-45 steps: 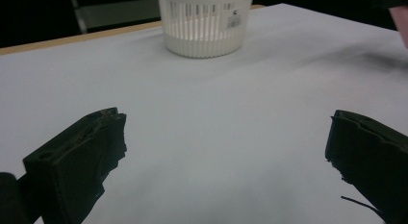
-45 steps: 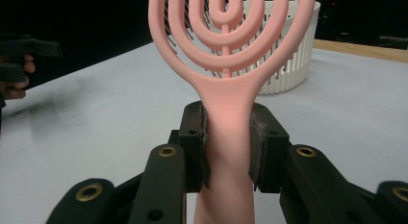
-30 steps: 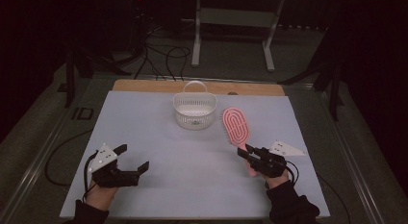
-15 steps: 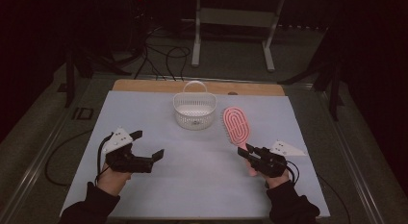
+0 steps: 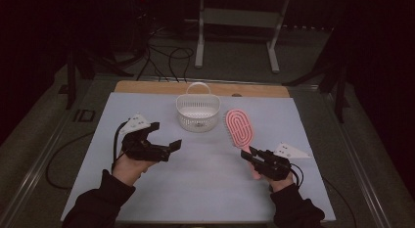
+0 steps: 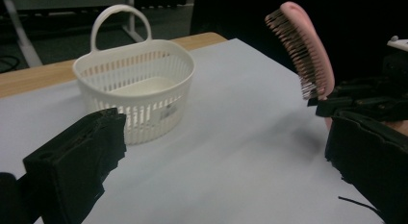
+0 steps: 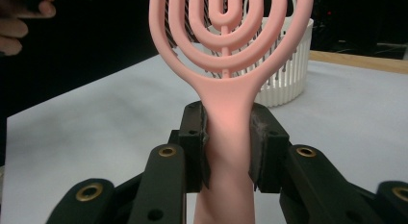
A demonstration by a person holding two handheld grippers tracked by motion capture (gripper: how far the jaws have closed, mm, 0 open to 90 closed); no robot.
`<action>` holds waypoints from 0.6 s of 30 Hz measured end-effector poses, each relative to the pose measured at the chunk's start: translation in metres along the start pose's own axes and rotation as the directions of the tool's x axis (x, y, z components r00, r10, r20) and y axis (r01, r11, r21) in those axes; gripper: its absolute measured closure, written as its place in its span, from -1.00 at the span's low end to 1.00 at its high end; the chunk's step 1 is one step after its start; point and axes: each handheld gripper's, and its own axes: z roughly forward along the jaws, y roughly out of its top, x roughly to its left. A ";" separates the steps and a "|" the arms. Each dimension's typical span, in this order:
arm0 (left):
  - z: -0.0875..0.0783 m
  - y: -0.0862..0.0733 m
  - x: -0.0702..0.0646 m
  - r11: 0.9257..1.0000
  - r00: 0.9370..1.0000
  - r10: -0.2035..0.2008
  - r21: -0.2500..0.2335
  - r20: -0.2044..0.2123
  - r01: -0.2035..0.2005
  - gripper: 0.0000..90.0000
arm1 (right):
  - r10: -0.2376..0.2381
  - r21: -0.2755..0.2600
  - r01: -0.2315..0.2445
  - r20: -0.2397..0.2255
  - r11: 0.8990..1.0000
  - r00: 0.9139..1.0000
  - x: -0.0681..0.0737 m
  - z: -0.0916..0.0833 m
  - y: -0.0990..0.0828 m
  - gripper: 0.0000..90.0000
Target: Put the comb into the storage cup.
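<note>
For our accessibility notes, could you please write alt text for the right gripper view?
The right gripper clamps the handle of a pink hairbrush, its looped head rising up. Behind it, a white slotted basket stands on the pale table.

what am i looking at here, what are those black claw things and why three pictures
A person sits at a table covered with a pale sheet and holds a hand tool in each hand. Each tool is a gripper with two black fingers that pinch things.

The high view looks down from above the person. The other two pictures come from small cameras riding on each gripper, looking out along its fingers.

On the table stands a white slotted basket with a handle, empty as far as I can see.

The right gripper is shut on the handle of a pink hairbrush; the right gripper view shows its fingers pressing on both sides. The left gripper is open and holds nothing, pointing toward the basket.
</note>
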 end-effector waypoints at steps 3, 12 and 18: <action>0.009 0.009 -0.005 1.000 1.000 0.002 0.007 0.015 -0.002 -1.00 | -0.002 0.002 0.002 0.002 1.000 1.000 0.001 0.001 0.000 0.57; 0.040 0.028 -0.022 0.999 0.997 -0.003 0.042 0.077 0.000 -1.00 | -0.001 0.001 0.001 0.002 1.000 1.000 0.000 0.002 0.000 0.57; 0.060 0.035 -0.031 0.998 0.994 -0.009 0.065 0.104 0.002 -1.00 | -0.001 0.008 0.001 0.001 1.000 1.000 0.000 0.002 0.000 0.57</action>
